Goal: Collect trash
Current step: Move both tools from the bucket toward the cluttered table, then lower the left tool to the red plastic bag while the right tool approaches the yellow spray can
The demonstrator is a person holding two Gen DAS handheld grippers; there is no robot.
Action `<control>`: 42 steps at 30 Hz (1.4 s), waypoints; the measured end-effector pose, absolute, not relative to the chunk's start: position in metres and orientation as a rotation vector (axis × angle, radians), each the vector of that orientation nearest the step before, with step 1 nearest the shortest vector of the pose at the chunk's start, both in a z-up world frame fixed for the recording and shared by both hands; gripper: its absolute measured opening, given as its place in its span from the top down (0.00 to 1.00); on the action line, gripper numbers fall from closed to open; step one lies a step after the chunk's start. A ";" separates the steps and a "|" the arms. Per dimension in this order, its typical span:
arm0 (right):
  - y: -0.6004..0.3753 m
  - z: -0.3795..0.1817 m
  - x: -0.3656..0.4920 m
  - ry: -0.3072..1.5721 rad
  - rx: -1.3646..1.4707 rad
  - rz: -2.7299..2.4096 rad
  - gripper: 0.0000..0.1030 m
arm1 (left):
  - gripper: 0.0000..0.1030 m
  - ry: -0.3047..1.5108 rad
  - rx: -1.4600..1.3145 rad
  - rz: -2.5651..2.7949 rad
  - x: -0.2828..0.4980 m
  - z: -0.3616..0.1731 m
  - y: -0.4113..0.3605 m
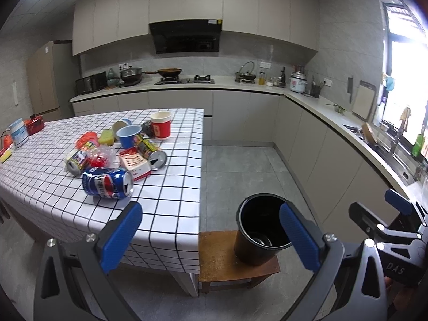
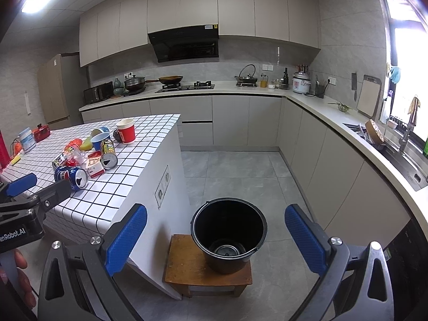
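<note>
left wrist view: the left gripper [image 1: 211,230] stands wide apart and empty above the desk [image 1: 165,187] corner; the trash pile lies on the checked cloth, a blue can [image 1: 107,183] nearest; the black bucket [image 1: 260,230] stands on a wooden stool [image 1: 222,262] beside the desk; right wrist view: the right gripper [image 2: 215,230] is spread, holding nothing, above the bucket; a can [image 2: 227,250] lies inside it.
</note>
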State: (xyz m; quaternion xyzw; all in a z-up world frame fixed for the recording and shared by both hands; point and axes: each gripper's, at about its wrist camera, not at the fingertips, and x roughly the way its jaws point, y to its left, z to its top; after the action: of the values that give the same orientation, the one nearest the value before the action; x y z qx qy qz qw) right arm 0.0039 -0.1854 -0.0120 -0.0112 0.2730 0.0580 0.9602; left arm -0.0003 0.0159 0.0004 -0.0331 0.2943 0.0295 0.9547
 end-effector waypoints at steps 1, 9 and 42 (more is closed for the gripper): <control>-0.186 -0.013 0.006 0.555 -0.023 0.126 0.00 | 0.00 0.603 -0.072 0.073 0.000 0.000 0.019; -0.184 -0.012 0.023 0.550 0.000 0.181 0.00 | 0.00 0.618 -0.124 0.173 0.000 -0.004 0.056; 0.160 -0.080 0.089 0.750 -0.024 0.353 0.09 | 0.07 0.703 -0.119 0.190 0.036 -0.058 0.359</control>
State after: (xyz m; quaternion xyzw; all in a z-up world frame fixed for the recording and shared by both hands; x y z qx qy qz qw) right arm 0.0889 0.1603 -0.0798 -0.0114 0.3645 0.1714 0.9152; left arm 0.0355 0.3586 -0.0583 -0.0583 0.3436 0.0930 0.9327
